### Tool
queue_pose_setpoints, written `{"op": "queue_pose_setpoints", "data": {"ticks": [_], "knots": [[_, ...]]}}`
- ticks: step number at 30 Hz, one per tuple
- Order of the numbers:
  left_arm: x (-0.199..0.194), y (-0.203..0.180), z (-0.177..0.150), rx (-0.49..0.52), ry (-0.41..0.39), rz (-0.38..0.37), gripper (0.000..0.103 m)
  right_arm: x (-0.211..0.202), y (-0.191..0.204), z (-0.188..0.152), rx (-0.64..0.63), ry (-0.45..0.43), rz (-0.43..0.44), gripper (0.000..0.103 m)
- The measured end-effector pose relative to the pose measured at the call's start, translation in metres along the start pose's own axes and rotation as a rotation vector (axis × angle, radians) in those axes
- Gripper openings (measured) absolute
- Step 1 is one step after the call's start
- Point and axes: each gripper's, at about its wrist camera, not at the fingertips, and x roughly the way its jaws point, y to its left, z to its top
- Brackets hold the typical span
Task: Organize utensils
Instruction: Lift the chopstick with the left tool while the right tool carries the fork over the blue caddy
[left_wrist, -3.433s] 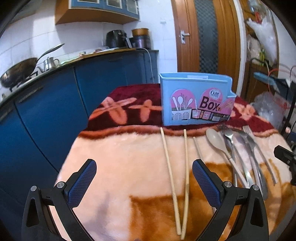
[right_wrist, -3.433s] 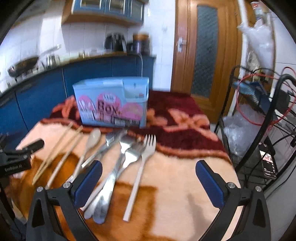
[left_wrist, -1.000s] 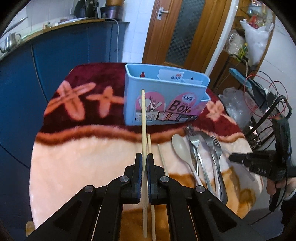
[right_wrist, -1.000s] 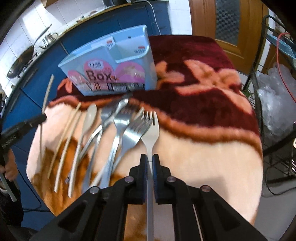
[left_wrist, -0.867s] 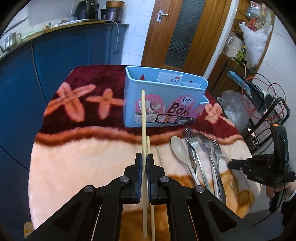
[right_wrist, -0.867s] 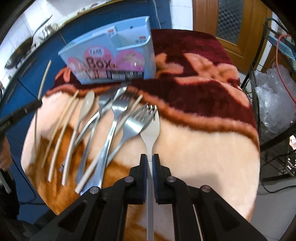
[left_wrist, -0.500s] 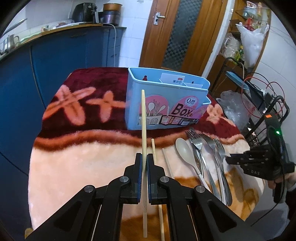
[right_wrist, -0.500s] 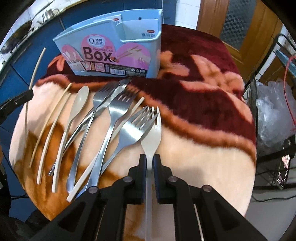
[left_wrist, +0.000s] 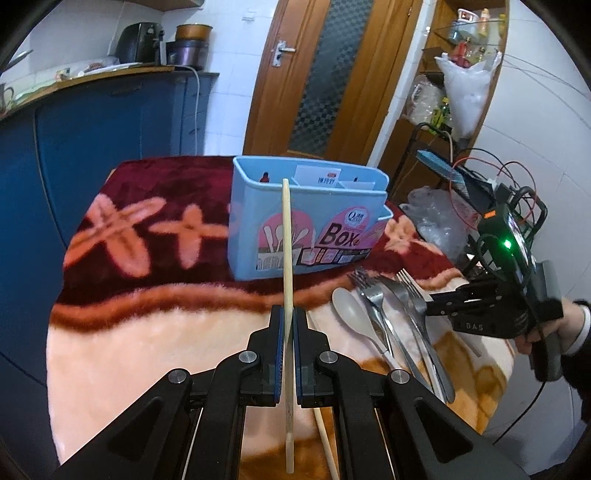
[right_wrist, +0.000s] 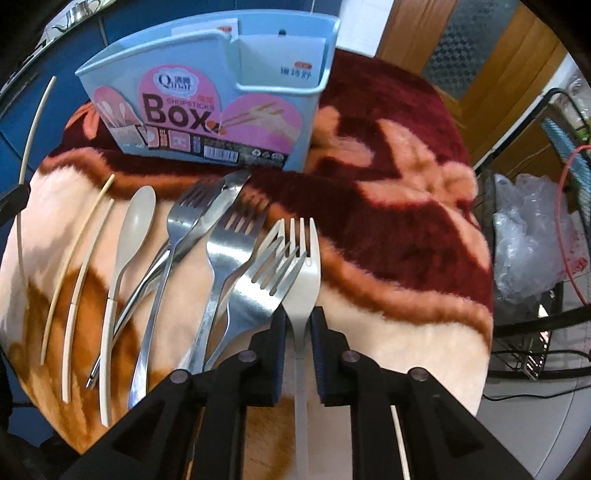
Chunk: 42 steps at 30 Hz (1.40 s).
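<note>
left wrist view: the left gripper (left_wrist: 289, 325) is clamped on a long pale wooden chopstick (left_wrist: 286, 236), held off the fuzzy peach-and-maroon blanket (left_wrist: 155, 332), tip in front of the light blue plastic utensil box (left_wrist: 306, 221) by the far edge. right wrist view: the right gripper (right_wrist: 298, 325) has just been opening, its jaws now slightly apart either side of a cream plastic fork (right_wrist: 301, 269) on the blanket, rightmost of the cutlery row.

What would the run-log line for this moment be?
left gripper: shut on chopstick facing blue box | right gripper: jaws just been opening, cream fork between them
</note>
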Motion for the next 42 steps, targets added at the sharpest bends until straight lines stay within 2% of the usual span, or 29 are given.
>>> {"op": "queue_pose_setpoints", "data": {"ticks": [2, 3, 6, 8, 10, 12, 17, 23, 25, 28, 30, 33, 36, 37, 38, 42], "knots": [[-0.004, 0.000, 0.001, -0.003, -0.020, -0.001, 0.004, -0.013, 0.002, -0.004, 0.003, -0.066, -0.013, 0.014], [-0.006, -0.001, 0.002, -0.007, -0.034, 0.000, 0.004, -0.020, 0.004, -0.005, -0.002, -0.113, -0.026, 0.008], [-0.011, -0.004, 0.003, -0.018, -0.065, 0.003, 0.004, -0.036, 0.008, -0.005, -0.002, -0.215, -0.025, 0.008], [-0.013, -0.008, 0.005, -0.019, -0.073, 0.012, 0.004, -0.043, 0.008, -0.008, 0.014, -0.257, 0.002, 0.008], [-0.013, -0.013, 0.007, -0.019, -0.080, 0.015, 0.004, -0.050, 0.006, -0.014, 0.031, -0.319, 0.064, 0.008], [-0.014, -0.018, 0.010, -0.018, -0.092, 0.026, 0.004, -0.052, 0.005, -0.021, 0.037, -0.344, 0.102, 0.008], [-0.017, -0.029, 0.013, -0.028, -0.108, 0.038, 0.004, -0.034, -0.008, -0.025, 0.090, -0.249, 0.178, 0.009], [-0.016, -0.035, 0.007, -0.051, -0.108, 0.065, 0.004, -0.003, -0.018, -0.034, 0.083, -0.119, 0.206, 0.009], [-0.014, -0.036, 0.006, -0.056, -0.100, 0.078, 0.004, 0.001, -0.017, -0.034, 0.065, -0.100, 0.204, 0.011], [-0.012, -0.037, 0.005, -0.059, -0.088, 0.096, 0.004, 0.000, -0.015, -0.031, 0.025, -0.092, 0.196, 0.016], [-0.011, -0.039, 0.005, -0.058, -0.083, 0.102, 0.004, 0.003, -0.011, -0.025, -0.004, -0.073, 0.193, 0.025], [-0.010, -0.043, 0.007, -0.046, -0.085, 0.106, 0.004, 0.005, -0.006, -0.019, -0.056, -0.052, 0.176, 0.030], [-0.011, -0.046, 0.010, -0.035, -0.092, 0.109, 0.004, 0.006, -0.007, -0.015, -0.067, -0.034, 0.186, 0.029], [-0.011, -0.047, 0.011, -0.033, -0.095, 0.110, 0.004, 0.006, -0.007, -0.014, -0.066, -0.037, 0.187, 0.026], [-0.011, -0.047, 0.012, -0.033, -0.098, 0.112, 0.004, 0.004, -0.009, -0.014, -0.065, -0.047, 0.184, 0.014], [-0.013, -0.045, 0.018, -0.035, -0.122, 0.120, 0.004, -0.008, -0.016, -0.019, -0.024, -0.114, 0.214, 0.013]]}}
